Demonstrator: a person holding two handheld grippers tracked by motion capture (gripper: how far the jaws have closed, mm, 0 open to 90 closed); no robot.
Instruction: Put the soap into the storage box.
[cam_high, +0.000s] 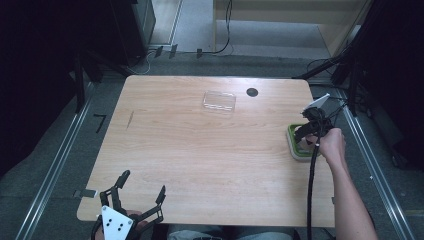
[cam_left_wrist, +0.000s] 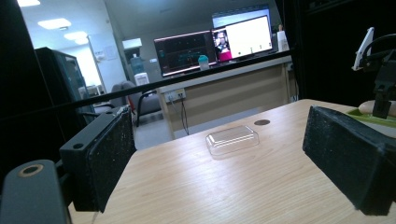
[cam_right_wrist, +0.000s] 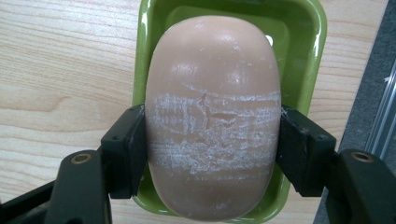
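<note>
Pink soap (cam_right_wrist: 212, 126) sits right between the 2 black jaws of the right gripper (cam_right_wrist: 212, 149). The jaws press on its 2 long sides, so they are closed on it and hold it. The soap is longer than it is wide, and its long way runs straight ahead from the gripper, away from the camera. The jaws squeeze across the short way, near the end closest to the hand. The soap rests in a green dish (cam_right_wrist: 308, 60), which sits at the right edge of the wooden table (cam_high: 200, 150). I think the next move is to lift the soap straight up out of the dish.

Far off, at the near left corner of the table, the left gripper (cam_high: 142, 187) has its jaws spread wide with nothing between them. It is well apart from the soap, so the right hand is the one for this job. Farther back lies a clear plastic lid (cam_high: 219, 101).
</note>
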